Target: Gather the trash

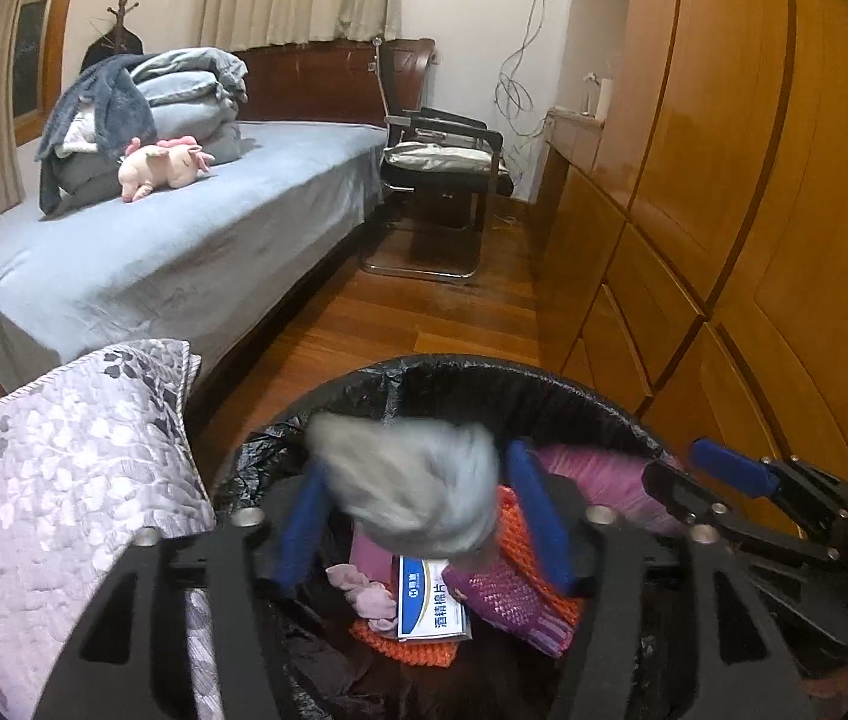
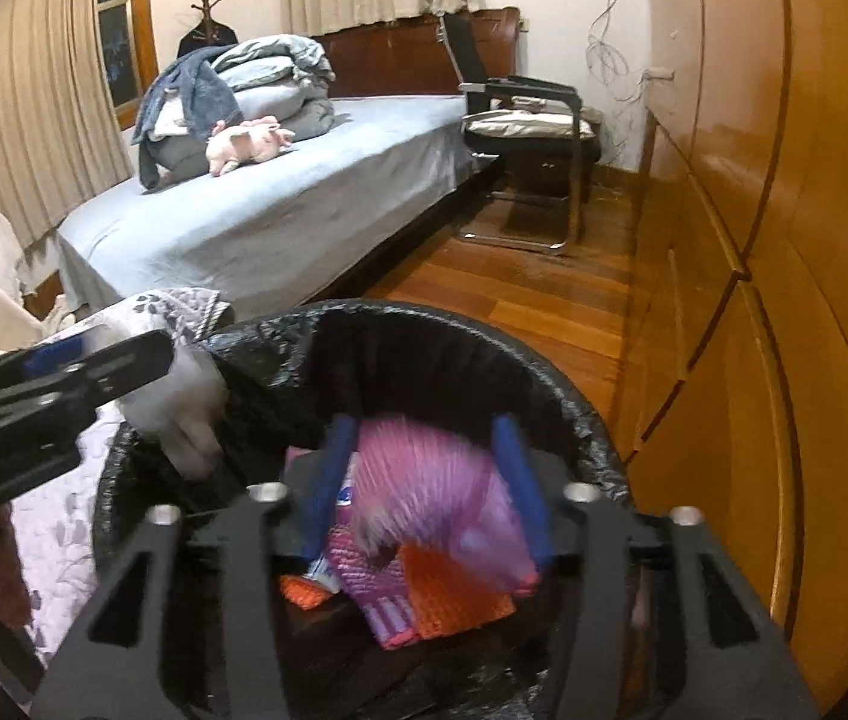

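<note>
Both grippers over the bin (image 1: pixel 544 384).
Your left gripper (image 1: pixel 417 516) stands wide around a blurred grey wad (image 1: pixel 411 486); your right gripper (image 2: pixel 424 486) stands wide around a blurred pink wad (image 2: pixel 436 480).

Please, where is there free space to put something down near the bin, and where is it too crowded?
Free: the wood floor between the bed and the wardrobe, up to the chair; also the bed's near half. Crowded: the bin, full of trash under both grippers, and the bed's far end with folded bedding and a plush toy.
</note>
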`<act>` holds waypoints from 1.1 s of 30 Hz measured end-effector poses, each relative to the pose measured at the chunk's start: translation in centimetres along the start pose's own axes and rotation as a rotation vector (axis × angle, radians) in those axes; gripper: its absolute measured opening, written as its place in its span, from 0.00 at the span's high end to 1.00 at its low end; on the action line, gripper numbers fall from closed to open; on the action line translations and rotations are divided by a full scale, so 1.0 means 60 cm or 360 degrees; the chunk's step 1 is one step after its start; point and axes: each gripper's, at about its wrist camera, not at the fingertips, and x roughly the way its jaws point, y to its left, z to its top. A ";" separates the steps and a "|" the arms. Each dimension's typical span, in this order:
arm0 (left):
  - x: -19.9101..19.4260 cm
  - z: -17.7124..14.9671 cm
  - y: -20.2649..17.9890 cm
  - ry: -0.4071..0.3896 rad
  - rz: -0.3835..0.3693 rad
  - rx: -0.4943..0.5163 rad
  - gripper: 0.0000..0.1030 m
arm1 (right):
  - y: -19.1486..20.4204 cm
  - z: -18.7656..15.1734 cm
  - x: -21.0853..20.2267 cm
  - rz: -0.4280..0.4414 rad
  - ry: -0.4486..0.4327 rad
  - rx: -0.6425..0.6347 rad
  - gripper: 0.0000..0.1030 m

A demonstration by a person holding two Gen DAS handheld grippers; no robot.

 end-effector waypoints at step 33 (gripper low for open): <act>-0.336 -0.074 0.071 -0.0240 0.0389 -0.0199 0.06 | 0.109 0.017 -0.274 0.0165 -0.0253 -0.0160 0.05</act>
